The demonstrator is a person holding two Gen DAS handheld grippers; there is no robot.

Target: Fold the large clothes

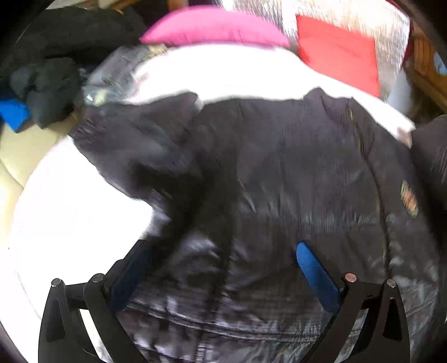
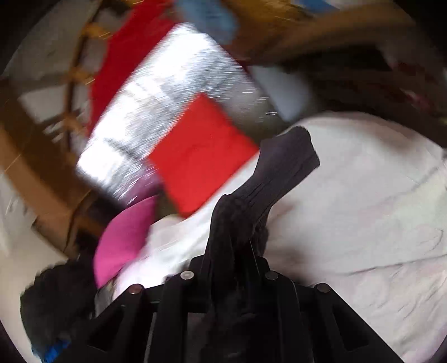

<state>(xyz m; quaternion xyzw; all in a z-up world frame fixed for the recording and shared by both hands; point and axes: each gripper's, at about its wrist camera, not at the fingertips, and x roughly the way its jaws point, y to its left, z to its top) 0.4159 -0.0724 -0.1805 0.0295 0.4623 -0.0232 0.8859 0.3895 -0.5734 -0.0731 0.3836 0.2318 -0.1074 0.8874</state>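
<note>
Black puffer jacket (image 1: 279, 173) spread on white bed sheet (image 1: 69, 212), left hand-held gripper (image 1: 223, 262) spread wide over it, right hand-held gripper (image 2: 232, 268) pinching a jacket sleeve (image 2: 282, 164), pink pillow (image 1: 215, 26) and red pillow (image 1: 338, 53) behind.

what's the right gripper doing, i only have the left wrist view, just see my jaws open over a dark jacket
Observer: The right gripper is shut on a dark sleeve-like part of the jacket.
Operator: is the end of that part free
Observer: Yes, its end sticks out past the fingers, above the white sheet.
Operator: anything close to it
Observer: A red cushion sits just left of that end, and a pink cushion lower left.
</note>
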